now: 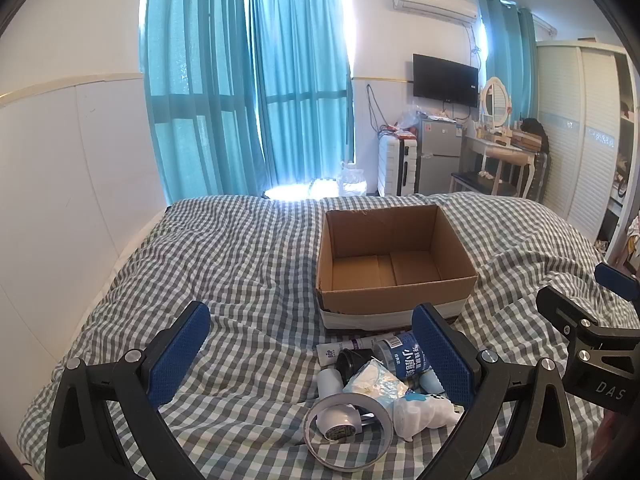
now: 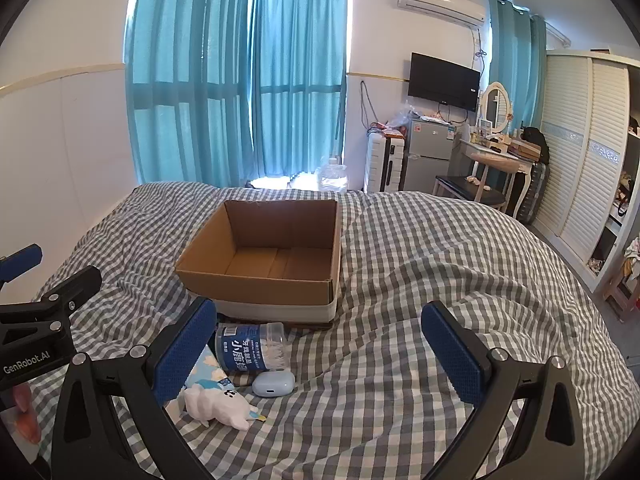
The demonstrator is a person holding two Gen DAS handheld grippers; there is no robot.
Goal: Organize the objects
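Hovering over a bed [image 1: 240,248] covered in grey-and-white check, two hand-held grippers are pointing forward and tilting downward toward a small heap of clutter. Both sets of jaws are standing spread wide, and neither is pinching anything.

An empty cardboard box [image 1: 394,264] is sitting open on the bed just beyond the heap, almost touching its far edge.

The left gripper [image 1: 312,360] is the nearer one: the heap is lying between its jaws, toward the right-hand one. Closest to it a roll of tape [image 1: 347,434] is lying flat, with a white plush toy [image 1: 424,414] just beside it on the right. Behind them a clear bottle with a blue label [image 1: 402,354] is lying on its side, its long axis running across the jaws rather than along them.

The right gripper [image 2: 320,354] is hanging over mostly bare bedding; in its view the heap is sitting off to the left, beside its left jaw, with a pale blue earbud case [image 2: 273,383] just below the bottle. It would need to swing left, judging from this, while the left gripper looks ready to drop straight onto the pile.
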